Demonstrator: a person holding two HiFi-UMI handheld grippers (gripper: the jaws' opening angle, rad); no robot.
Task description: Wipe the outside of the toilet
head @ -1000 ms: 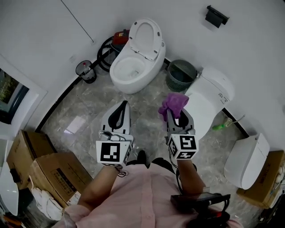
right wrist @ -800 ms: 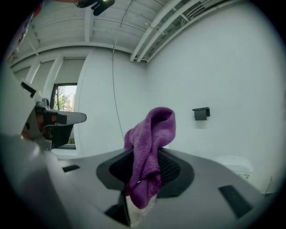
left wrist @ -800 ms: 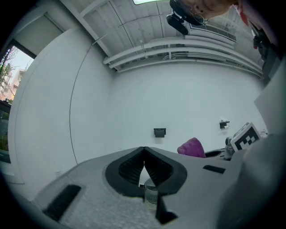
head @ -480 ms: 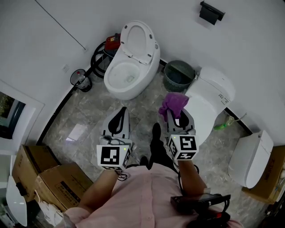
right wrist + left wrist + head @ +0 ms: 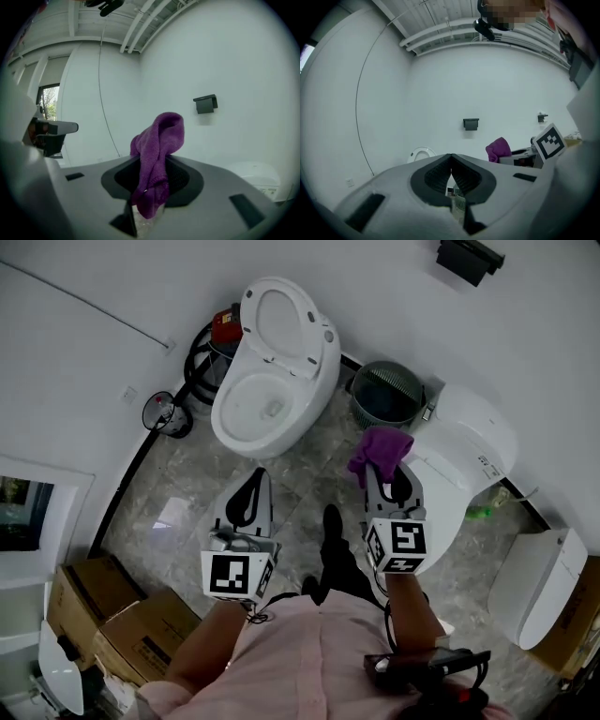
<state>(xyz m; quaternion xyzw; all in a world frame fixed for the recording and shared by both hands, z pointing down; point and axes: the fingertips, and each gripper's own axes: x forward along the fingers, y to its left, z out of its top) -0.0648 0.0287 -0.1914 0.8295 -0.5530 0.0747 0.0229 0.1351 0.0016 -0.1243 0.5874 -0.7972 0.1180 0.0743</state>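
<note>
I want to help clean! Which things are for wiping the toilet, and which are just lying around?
For the job: purple cloth, clamped in the right gripper; the closed toilet near it; maybe the open toilet.

Just lying about: green basket, small black bin, cardboard boxes.

Toilet, bin, boxes on marble floor

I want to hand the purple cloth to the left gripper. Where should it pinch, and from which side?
Probably the bunched fold of the cloth standing free above the right gripper, coming across from the left; the lower part is clamped between its jaws. The left gripper, shut and empty, must open first.
</note>
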